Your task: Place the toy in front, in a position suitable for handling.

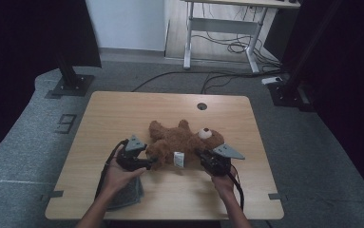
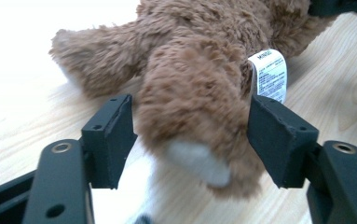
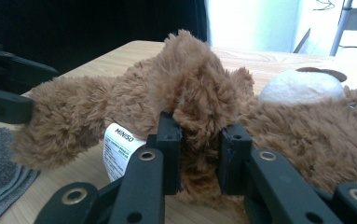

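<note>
On the wooden table point(image 1: 122, 114): one brown teddy bear point(image 1: 179, 140), one white label point(image 1: 178, 159) sewn to it, one grey cloth point(image 1: 127, 192) at the near edge under the left forearm, two grippers.

Bear lies flat near mid-table, a bit toward the near side — long axis roughly across the table, head with the white muzzle toward the right, legs toward the left.

Left gripper point(image 2: 190, 140) — jaws wide apart, straddling one leg with its white foot pad; gaps show between pads and fur on both sides, so no clamp. Label hangs just beyond its right-hand jaw in the left gripper view.

Right gripper point(image 3: 199, 154) — jaws drawn close together, clamped on a fur limb of the bear, fur bunched between the pads; the label is just to the left in the right gripper view.
</note>
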Motion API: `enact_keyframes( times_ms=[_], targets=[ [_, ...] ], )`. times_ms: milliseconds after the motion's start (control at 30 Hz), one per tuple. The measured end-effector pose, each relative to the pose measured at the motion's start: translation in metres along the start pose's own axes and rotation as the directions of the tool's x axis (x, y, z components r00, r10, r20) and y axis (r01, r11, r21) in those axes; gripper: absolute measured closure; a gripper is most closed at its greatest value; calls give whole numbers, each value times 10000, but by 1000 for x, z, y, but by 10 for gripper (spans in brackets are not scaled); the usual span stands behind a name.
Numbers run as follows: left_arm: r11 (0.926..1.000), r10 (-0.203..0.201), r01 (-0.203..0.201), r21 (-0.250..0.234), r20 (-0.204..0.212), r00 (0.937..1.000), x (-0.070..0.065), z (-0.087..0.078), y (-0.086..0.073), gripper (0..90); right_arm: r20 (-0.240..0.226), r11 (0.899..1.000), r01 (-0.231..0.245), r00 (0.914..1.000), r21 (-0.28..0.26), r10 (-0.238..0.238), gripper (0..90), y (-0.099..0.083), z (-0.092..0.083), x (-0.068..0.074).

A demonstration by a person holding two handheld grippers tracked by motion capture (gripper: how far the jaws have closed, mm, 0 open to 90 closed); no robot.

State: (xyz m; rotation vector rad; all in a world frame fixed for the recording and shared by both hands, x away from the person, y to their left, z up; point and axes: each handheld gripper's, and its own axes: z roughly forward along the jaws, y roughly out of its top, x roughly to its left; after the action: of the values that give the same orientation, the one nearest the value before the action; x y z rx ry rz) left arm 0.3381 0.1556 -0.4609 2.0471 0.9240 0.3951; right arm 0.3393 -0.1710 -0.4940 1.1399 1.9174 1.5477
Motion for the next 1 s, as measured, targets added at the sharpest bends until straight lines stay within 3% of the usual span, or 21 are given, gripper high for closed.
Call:
enact_keyframes(
  times_ms=[67, 233, 367, 467, 567, 667, 1000],
  targets=[
    [9998, -193, 193, -57, 27, 9998, 2, -8, -8, 290, -45, 10000, -88, 10000, -45, 88, 740, -1, -1, 0],
    [9982, -597, 594, -85, -355, 9976, 7, -25, -30, 259, -151, 9999, -100, 9998, -81, 99, 739, -3, 0, 1],
    [9939, -1099, 1098, -71, -140, 9938, 10, -34, -50, 230, -217, 9997, -220, 9995, -49, 219, 737, -4, -2, 1],
    [9919, -1258, 1255, -202, -151, 9919, 11, -36, -59, 223, -229, 9998, -206, 9995, -33, 205, 735, -4, -2, 1],
    [9925, -1223, 1223, 39, -20, 9925, 11, -36, -68, 210, -263, 9998, -189, 9995, -26, 188, 733, -5, -3, 0],
    [9933, -1082, 1088, 377, -192, 9939, 12, -35, -72, 204, -242, 9998, -185, 9995, -28, 184, 731, -5, -4, 0],
    [9907, -1303, 1322, 334, -538, 9900, 19, -42, -87, 229, -201, 9998, -219, 9996, -9, 219, 723, -12, -9, 2]
  ],
)
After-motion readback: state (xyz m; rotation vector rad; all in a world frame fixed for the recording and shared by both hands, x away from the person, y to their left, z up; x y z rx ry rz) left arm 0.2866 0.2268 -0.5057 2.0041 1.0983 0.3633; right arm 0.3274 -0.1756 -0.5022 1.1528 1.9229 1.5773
